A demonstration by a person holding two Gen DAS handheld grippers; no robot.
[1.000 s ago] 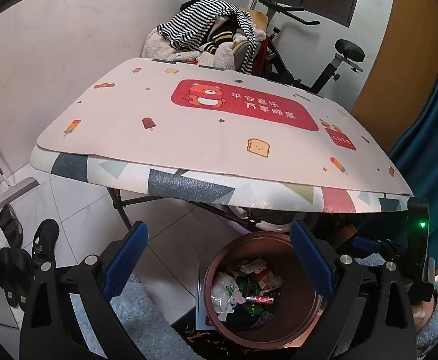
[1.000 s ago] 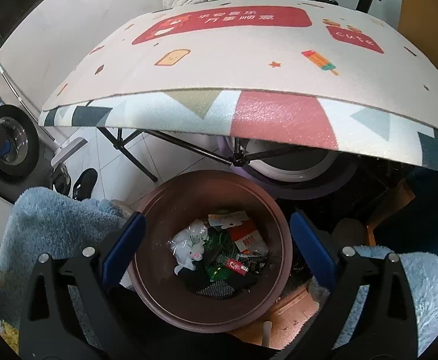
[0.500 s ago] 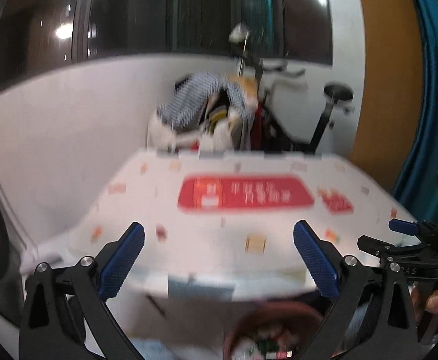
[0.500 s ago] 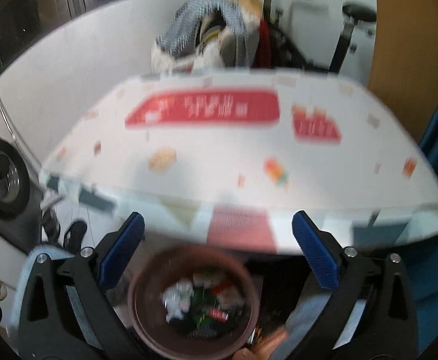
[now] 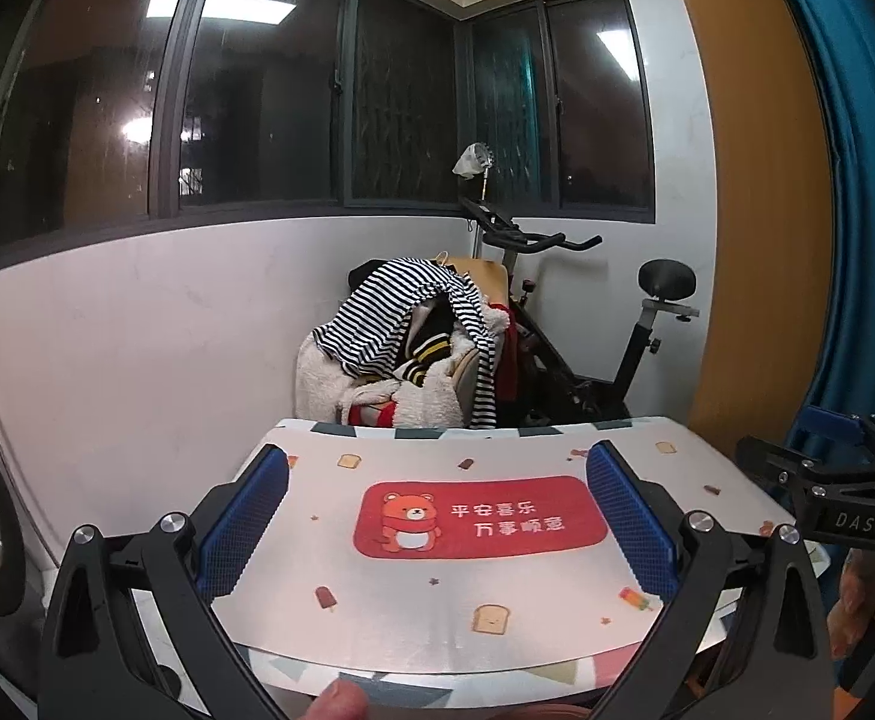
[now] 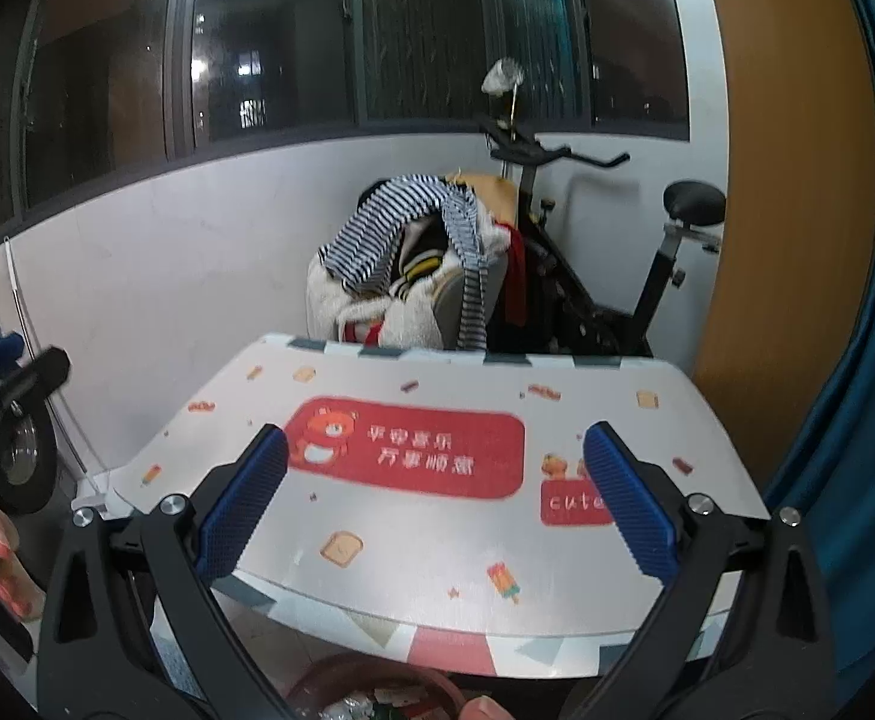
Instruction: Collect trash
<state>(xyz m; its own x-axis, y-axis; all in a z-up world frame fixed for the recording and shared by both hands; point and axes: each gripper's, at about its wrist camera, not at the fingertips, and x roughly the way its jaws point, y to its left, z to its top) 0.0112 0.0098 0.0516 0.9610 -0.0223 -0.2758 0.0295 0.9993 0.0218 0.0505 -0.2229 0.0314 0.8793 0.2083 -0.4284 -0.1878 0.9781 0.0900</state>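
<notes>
Both tongs hang wide and empty over the near edge of the table point(image 5: 497, 600), its bear-print mat bare of any litter you could pick up. Your left tongs point(image 5: 437, 516) face the red bear panel at the middle of the mat; your right tongs point(image 6: 437, 504) hover over the near right part, above the small "cute" panel.

The trash point(image 6: 353, 708) sits in the brown bin point(image 6: 377, 681) on the floor, just under the table's near edge, and only its rim and a few scraps of wrapper show at the bottom of the right wrist view. From the left wrist view the bin is all but hidden.

With nothing left on the tabletop, the collecting looks close to done, so your job now is a clean check. Sweep your eyes to the far edge and both far corners before you call it, and look at the floor by the near left corner, which the pictures barely show. Hold both tongs level and apart from each other; the right tongs show at the right edge of the left wrist view, close enough to knock. The clothes pile point(image 5: 413, 348) and exercise bike point(image 5: 587, 324) beyond the far edge are not trash; leave them alone.
</notes>
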